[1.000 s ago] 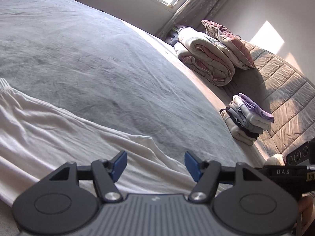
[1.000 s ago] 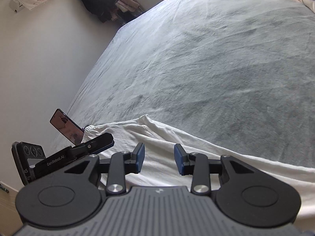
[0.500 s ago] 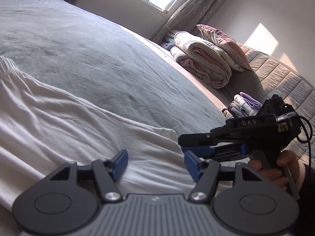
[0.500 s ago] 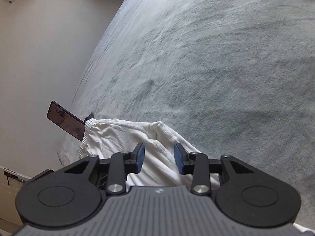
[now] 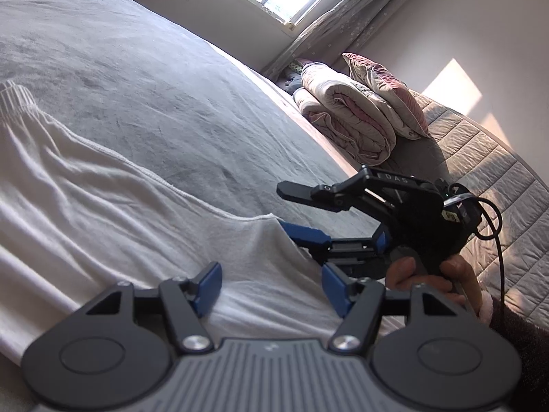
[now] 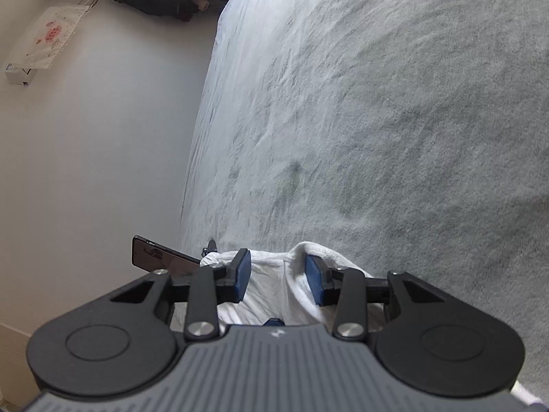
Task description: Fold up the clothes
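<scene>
A white garment [image 5: 103, 199] lies spread flat on the grey bed cover [image 5: 137, 68], its ribbed waistband at the far left. My left gripper [image 5: 271, 288] hovers open just above the cloth near its right end, with nothing gripped. My right gripper [image 5: 286, 207], held by a hand [image 5: 446, 271], sits on its side at the garment's right corner, one finger above the cloth and the blue one at its hem. In the right wrist view the right gripper [image 6: 276, 274] has its jaws opening with the white garment [image 6: 267, 274] lying between and below the fingers, the pads not pressing on it.
A rolled quilt [image 5: 346, 127] and a pink pillow [image 5: 384, 92] lie at the bed's far right by a quilted pad [image 5: 480, 158]. A dark phone [image 6: 151, 257] leans at the bed's edge beside the garment. A wall [image 6: 103, 137] runs along that side.
The right gripper has come into the left wrist view from the right, rolled onto its side and reached the garment's corner, hiding the folded stack. The left gripper sank slightly towards the cloth.
</scene>
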